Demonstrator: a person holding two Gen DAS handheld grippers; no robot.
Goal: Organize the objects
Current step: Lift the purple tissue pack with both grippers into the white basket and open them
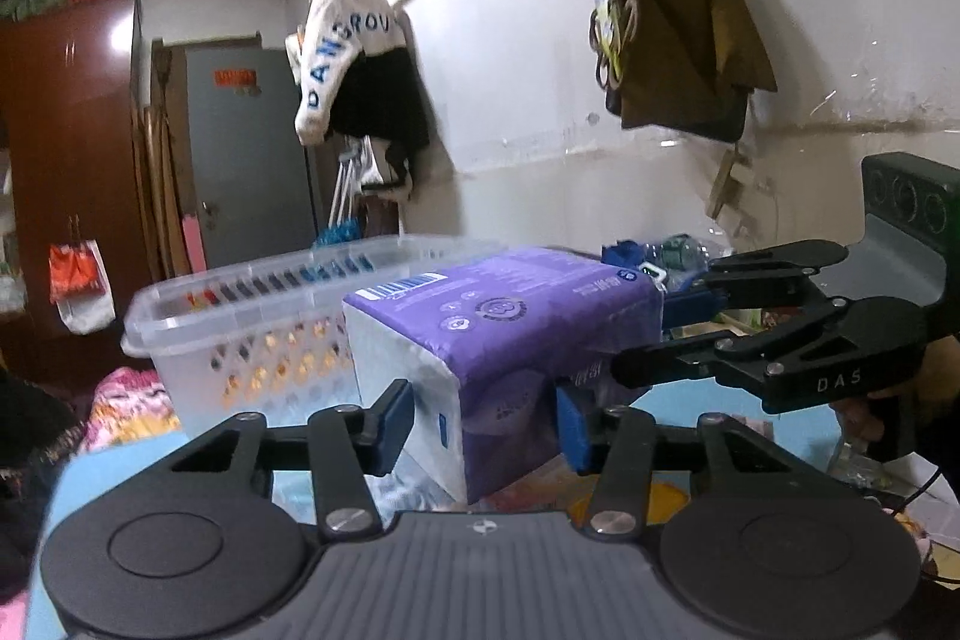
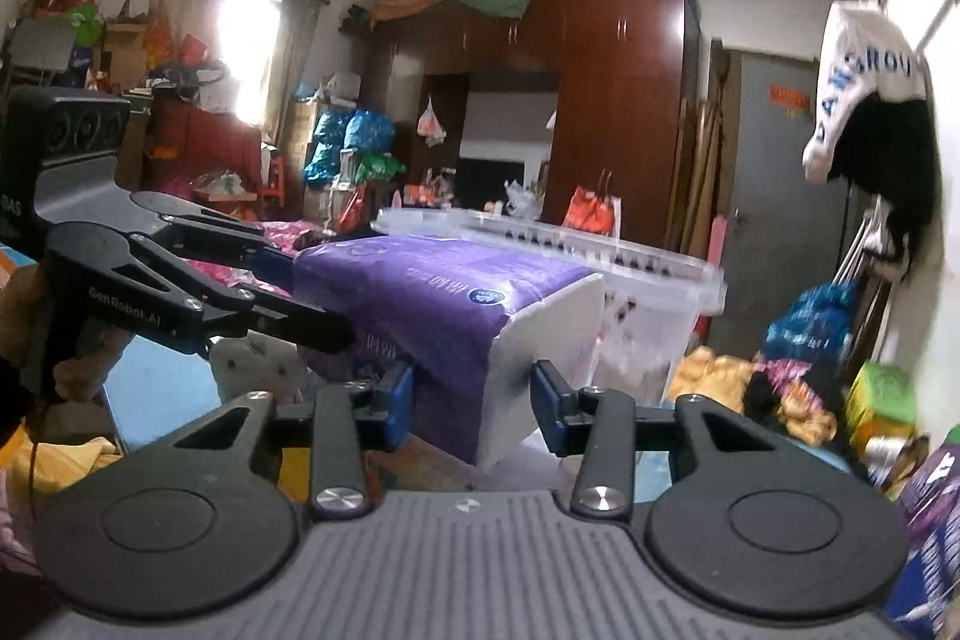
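Left wrist view, both grippers' jaws clamping glossy purple tissue pack [image 1: 510, 334], perforated clear basket [image 1: 252, 334] behind.

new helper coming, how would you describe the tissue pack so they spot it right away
Find the clear slotted basket on the blue table. Just in front of it is the tissue pack, held between the left gripper and right gripper. It is the only purple block with white ends.

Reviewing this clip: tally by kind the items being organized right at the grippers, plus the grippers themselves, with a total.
Purple tissue pack: 1, held between both grippers
Clear plastic basket: 1, just behind the pack
Grippers: 2, left gripper and right gripper, each closed on an end of the pack
Total: 4
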